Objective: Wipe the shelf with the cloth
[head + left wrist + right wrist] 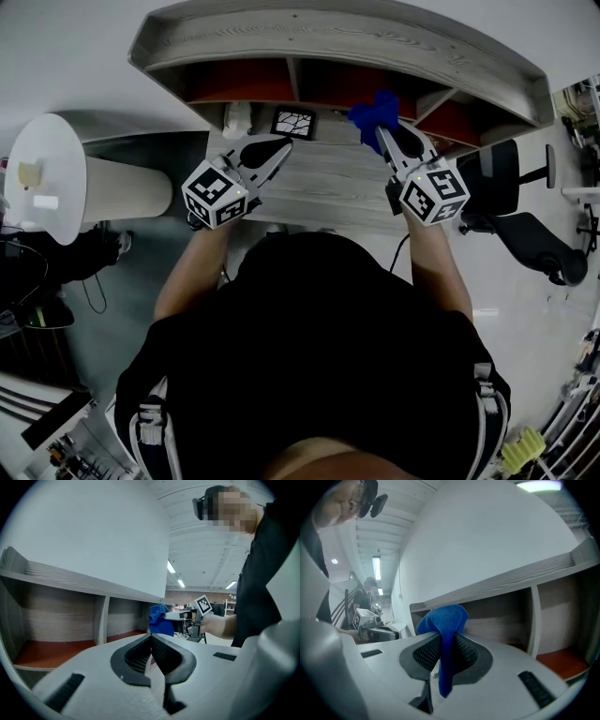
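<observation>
The right gripper [386, 133] pinches the blue cloth [373, 111] at the mouth of the wooden shelf [328, 42], apparently touching no surface, while the left gripper [279, 148] hangs empty with jaws pressed together, so the wiping looks barely begun, if at all

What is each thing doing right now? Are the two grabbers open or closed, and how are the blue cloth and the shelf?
left gripper: shut, nothing between its jaws.
right gripper: shut on the cloth.
cloth: bunched up, pinched in the right gripper's jaws, with a tuft poking out past the tips.
shelf: open at the front; whether the cloth touches it cannot be told.
</observation>
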Demonstrator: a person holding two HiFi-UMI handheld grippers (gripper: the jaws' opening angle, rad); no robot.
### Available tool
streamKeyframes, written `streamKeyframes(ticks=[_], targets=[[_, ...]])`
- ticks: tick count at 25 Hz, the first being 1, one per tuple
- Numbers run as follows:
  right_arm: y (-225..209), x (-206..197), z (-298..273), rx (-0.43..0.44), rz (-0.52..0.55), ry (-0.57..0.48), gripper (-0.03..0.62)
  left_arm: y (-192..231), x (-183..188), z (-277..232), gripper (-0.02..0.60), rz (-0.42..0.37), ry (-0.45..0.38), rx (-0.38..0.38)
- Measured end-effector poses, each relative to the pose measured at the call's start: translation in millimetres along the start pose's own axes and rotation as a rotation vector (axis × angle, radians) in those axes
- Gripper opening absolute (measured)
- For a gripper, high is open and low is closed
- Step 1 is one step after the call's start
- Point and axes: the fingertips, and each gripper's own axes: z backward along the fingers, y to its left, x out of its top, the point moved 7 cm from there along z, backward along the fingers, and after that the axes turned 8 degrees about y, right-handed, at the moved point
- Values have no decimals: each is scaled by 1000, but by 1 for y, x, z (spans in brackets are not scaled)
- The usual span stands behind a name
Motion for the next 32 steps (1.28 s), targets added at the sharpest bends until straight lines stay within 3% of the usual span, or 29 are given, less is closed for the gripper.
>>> streamKeyframes(ticks=[14, 21, 32], targets=[[30, 15, -28, -45, 2, -6, 54, 40, -3, 31, 17, -7, 3, -31], [29, 11, -36, -99, 6, 24, 54, 50, -10, 36, 17, 12, -8, -34], [25, 13, -62, -96, 0, 46, 54, 62, -14, 42, 17, 27, -13, -20]])
